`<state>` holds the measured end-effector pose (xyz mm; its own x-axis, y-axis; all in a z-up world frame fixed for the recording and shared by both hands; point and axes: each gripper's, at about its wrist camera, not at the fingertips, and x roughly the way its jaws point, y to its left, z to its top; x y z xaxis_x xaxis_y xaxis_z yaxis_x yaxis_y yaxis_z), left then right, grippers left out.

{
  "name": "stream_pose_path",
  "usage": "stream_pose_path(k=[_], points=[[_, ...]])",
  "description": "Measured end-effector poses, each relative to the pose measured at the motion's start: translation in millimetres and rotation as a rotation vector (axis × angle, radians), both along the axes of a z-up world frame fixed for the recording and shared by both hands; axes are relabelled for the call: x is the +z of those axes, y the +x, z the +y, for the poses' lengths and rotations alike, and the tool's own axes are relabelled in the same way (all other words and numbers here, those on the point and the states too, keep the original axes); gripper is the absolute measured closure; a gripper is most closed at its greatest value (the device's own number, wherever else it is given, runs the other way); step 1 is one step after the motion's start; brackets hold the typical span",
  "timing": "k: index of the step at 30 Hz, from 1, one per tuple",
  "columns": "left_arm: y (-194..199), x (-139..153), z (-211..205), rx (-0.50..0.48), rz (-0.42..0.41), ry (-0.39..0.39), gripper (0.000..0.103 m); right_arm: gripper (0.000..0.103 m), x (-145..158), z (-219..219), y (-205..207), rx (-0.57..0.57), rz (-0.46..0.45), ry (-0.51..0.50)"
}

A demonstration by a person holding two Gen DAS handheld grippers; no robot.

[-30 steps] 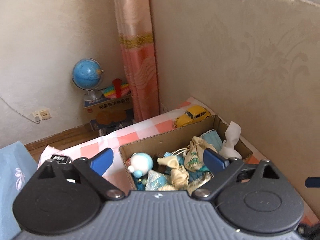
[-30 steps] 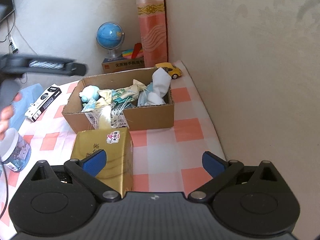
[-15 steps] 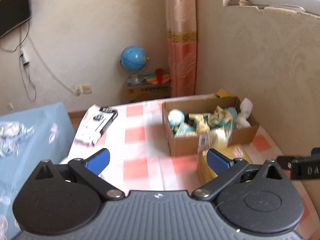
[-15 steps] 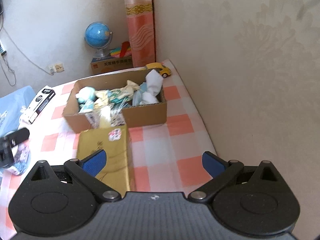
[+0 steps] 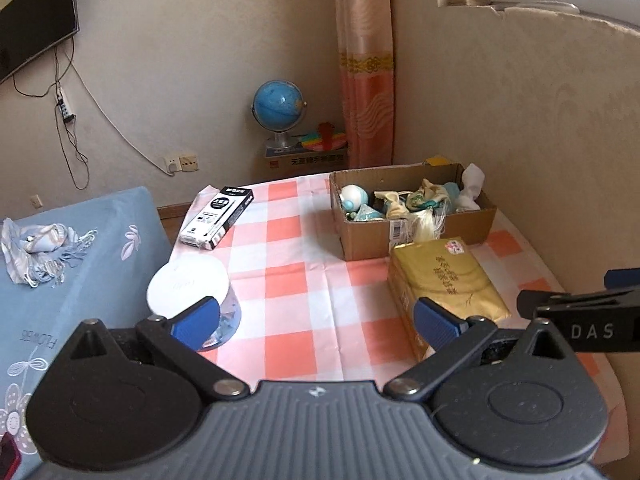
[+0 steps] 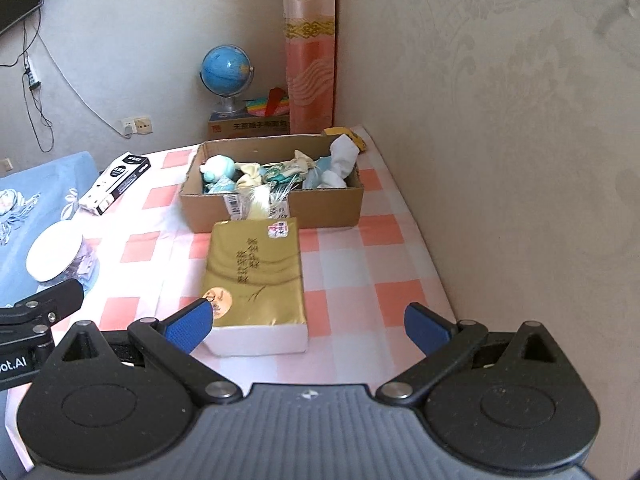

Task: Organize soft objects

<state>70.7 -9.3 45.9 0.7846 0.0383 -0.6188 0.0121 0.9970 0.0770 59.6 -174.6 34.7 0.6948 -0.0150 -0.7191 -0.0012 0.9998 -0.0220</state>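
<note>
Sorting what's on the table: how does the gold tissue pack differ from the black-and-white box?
The gold tissue pack is bulkier and foil-shiny; the black-and-white box is slim, printed cardboard. The pack lies right in front of the cardboard box of soft things; the slim box lies at the table's far left corner. Both lie flat on the checked tablecloth.

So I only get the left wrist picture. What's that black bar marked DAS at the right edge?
Observer: Part of the right gripper. Its own camera shows its jaws wide apart, holding nothing.
Operator: And the gold pack, is it gold all round?
Observer: No. The pack has a white near end, which a finger hides from you.
Operator: Anything on top that I miss?
Observer: A round orange emblem at its near left corner.
</note>
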Motion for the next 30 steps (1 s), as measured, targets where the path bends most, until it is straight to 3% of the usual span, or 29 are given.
stream_pose_path(k=[17, 30], points=[[-12, -6, 17, 0.066, 0.032, -0.026, 0.001, 0.000, 3, 15, -15, 0.034, -0.001, -0.007], [-14, -7, 15, 0.063, 0.035, -0.026, 0.001, 0.000, 4, 16, -16, 0.035, -0.003, -0.010]])
